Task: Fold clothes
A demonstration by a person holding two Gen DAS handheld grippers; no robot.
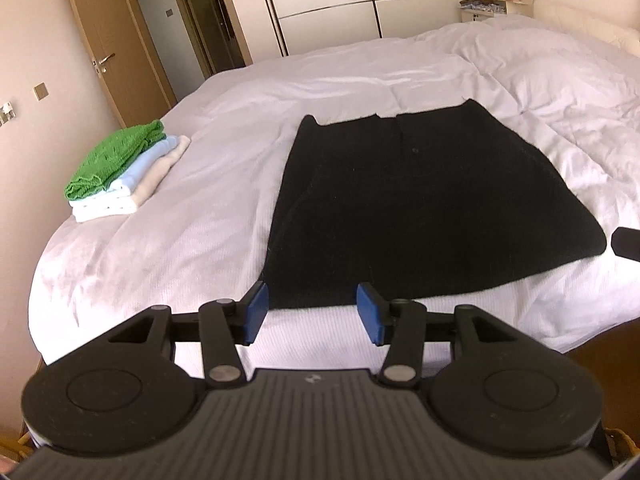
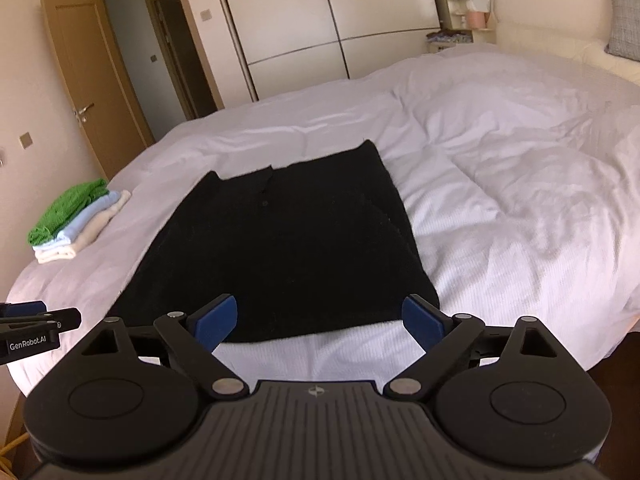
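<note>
The black garment (image 1: 420,204) lies spread flat on the white duvet (image 1: 200,208), filling the centre of both wrist views; its surface is so dark that seams and folds are hard to make out, apart from a faint vertical line and a small button near its far edge. The left gripper (image 1: 316,312) sits at lower centre of its view with the blue pads (image 1: 256,312) spread wide apart, holding nothing, just short of the garment's near hem. The right gripper (image 2: 320,322) sits at lower centre of its view, its jaws likewise wide apart and empty, its pads overlapping the near hem in the picture; contact cannot be determined. In the left view only a dark tip of the right gripper shows, cut off at the right edge; in the right view the left gripper is cut off at the lower left edge. A stack of folded clothes (image 1: 120,168), green on top, rests at left of frame. The wardrobe (image 2: 320,20) and door (image 2: 80,80) occupy the upper frame.
</note>
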